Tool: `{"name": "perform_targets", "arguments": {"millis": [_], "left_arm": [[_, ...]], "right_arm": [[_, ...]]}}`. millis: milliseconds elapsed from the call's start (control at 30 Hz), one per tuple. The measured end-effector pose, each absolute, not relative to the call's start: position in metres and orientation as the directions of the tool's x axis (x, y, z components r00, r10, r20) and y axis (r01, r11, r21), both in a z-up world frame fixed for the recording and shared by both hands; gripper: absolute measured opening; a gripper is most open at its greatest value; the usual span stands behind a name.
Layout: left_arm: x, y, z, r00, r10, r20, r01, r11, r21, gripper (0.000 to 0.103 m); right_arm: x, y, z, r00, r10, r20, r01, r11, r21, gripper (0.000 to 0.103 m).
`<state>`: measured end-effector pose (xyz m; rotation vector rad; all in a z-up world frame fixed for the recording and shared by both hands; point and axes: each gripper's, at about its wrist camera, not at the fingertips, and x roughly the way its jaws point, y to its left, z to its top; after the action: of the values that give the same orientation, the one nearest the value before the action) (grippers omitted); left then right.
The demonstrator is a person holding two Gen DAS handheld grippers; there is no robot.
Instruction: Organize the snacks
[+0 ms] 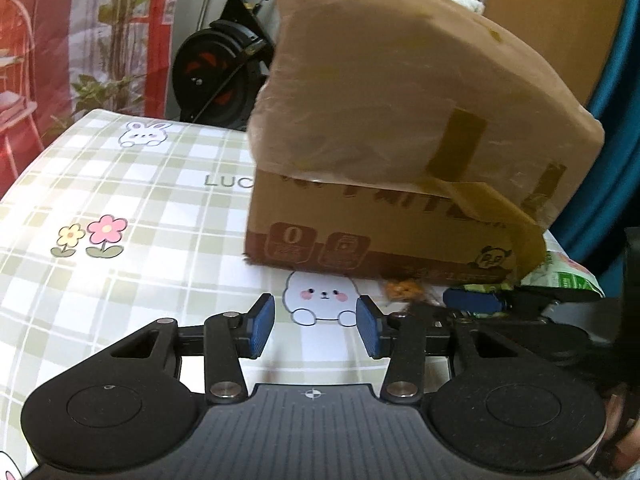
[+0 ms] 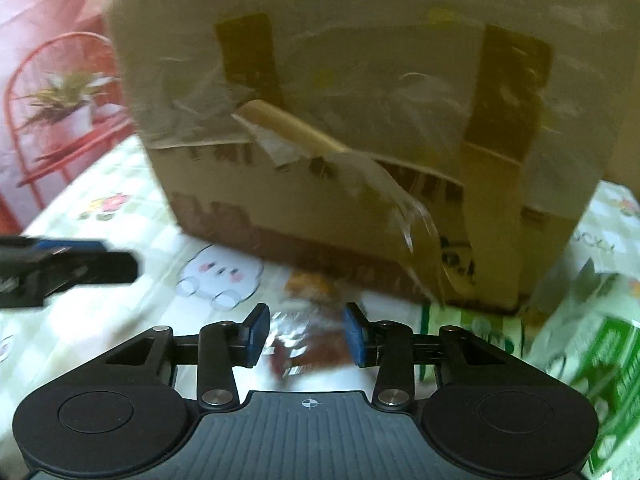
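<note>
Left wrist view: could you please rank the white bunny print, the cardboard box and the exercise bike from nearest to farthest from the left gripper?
From the left gripper:
1. White bunny print, on the tablecloth just ahead of the fingertips.
2. Cardboard box, beyond it, slightly right.
3. Exercise bike, behind the table, upper left.

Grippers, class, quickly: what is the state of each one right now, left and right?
Left gripper: open, nothing between its pads, over the tablecloth.
Right gripper: open, pads either side of a blurred snack packet, not closed on it.
</note>
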<state>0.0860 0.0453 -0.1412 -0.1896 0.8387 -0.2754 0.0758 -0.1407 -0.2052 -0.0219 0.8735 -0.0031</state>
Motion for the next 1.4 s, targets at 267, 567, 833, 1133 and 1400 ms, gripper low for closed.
{"name": "perform_targets", "arguments": {"millis": [267,567,833,1133,1400], "left_arm": [[0.087,0.050,-0.149,0.630,-0.308,-0.713,0.140,0.948,-0.286,0.047],[0.084,0.049,-0.154,0.622,-0.325,-0.712,0.145,0.942,-0.303,0.047],[0.081,0.055,-0.154,0.624,-0.325,-0.711,0.142,0.941,-0.306,0.047],[0.081,0.060,-0.154,0.625,-0.328,-0.709,0.135,0.939,-0.315,0.047],[0.080,0.056,-0.157,0.616,-0.337,-0.712,0.147,0.937,-0.317,0.047]], "right_arm": [[0.078,-0.133,-0.226,0.624,-0.082,-0.777,0.005,0.995,-0.101,0.059],[0.050,-0.144,-0.225,0.608,-0.094,-0.789,0.031,0.995,-0.095,0.067],[0.062,-0.152,-0.214,0.620,-0.129,-0.774,0.098,0.991,-0.087,0.065],[0.088,-0.141,-0.223,0.603,-0.162,-0.781,0.078,0.986,-0.145,0.069],[0.049,-0.135,-0.227,0.607,-0.139,-0.782,-0.003,0.984,-0.177,0.077]]}}
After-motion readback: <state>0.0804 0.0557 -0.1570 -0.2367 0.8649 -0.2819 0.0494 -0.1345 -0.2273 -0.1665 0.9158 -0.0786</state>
